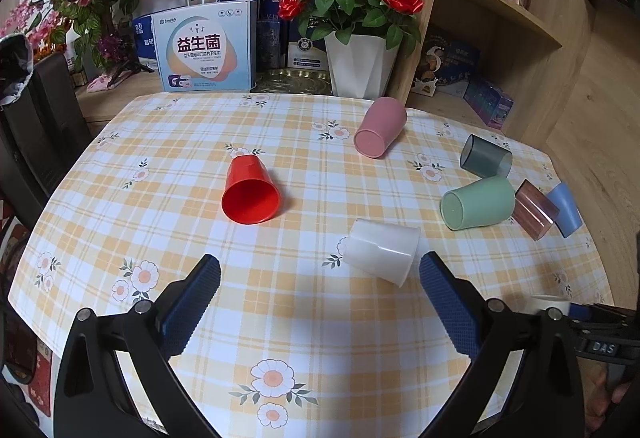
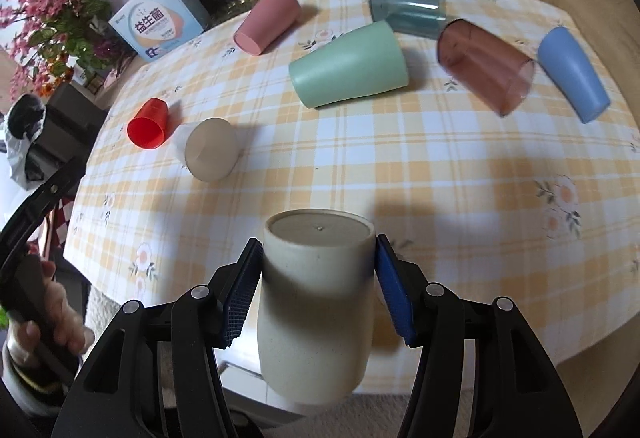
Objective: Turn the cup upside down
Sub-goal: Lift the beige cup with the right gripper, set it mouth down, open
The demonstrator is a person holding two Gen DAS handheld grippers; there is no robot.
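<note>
The right gripper (image 2: 318,288) is clamped on a cream speckled cup (image 2: 316,302), matte and round-shouldered, its flat base turned up toward the camera — the ribbed blue pads (image 2: 390,290) press its two sides just below the base, and the mouth end hangs beyond the table's near edge. The left gripper (image 1: 320,290) hovers with fingers wide apart over the checked floral tablecloth (image 1: 304,322), gripping nothing; a frosted white cup (image 1: 380,252) lies on its side just ahead, nearer the right-hand pad. Six more cups lie tipped on the cloth: glossy red cup (image 1: 251,190), matte pink cup (image 1: 379,127), matte green cup (image 1: 477,203), and three at the far side (smoky grey (image 1: 485,156), translucent brown (image 1: 535,208), blue (image 1: 565,209)).
</note>
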